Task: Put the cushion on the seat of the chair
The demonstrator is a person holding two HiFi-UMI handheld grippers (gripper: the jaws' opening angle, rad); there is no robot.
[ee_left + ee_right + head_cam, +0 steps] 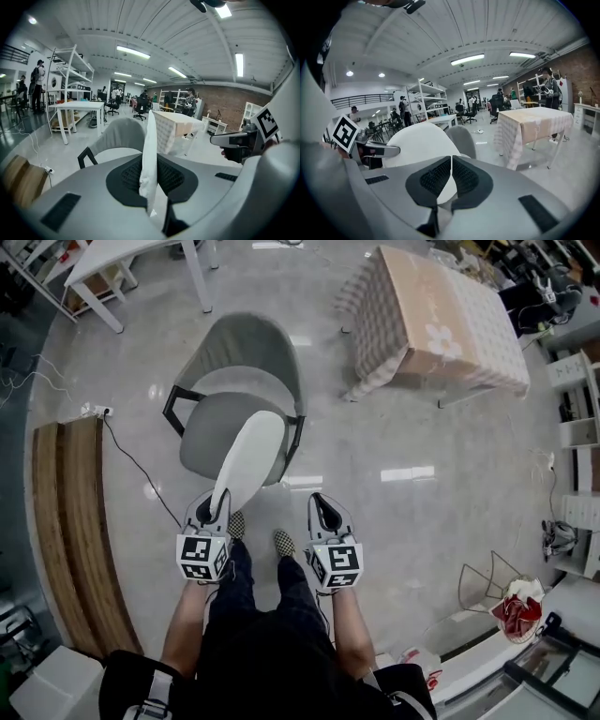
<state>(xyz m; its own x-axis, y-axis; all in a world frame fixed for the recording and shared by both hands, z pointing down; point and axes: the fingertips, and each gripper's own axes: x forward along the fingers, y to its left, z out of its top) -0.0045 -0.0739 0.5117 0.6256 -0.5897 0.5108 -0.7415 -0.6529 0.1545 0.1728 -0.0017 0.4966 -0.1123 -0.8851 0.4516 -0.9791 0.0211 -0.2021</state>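
I list one white cushion, clamped by its edge in my left gripper and standing over the near right of the grey chair seat; right gripper jaws together, empty.

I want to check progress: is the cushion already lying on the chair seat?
No, the cushion stands on edge, clamped in the left tongs, not lying on the chair seat.

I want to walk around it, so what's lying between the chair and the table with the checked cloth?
Nothing. In the head view, the floor between the chair and the cloth-covered table is bare, with only light glare on it.
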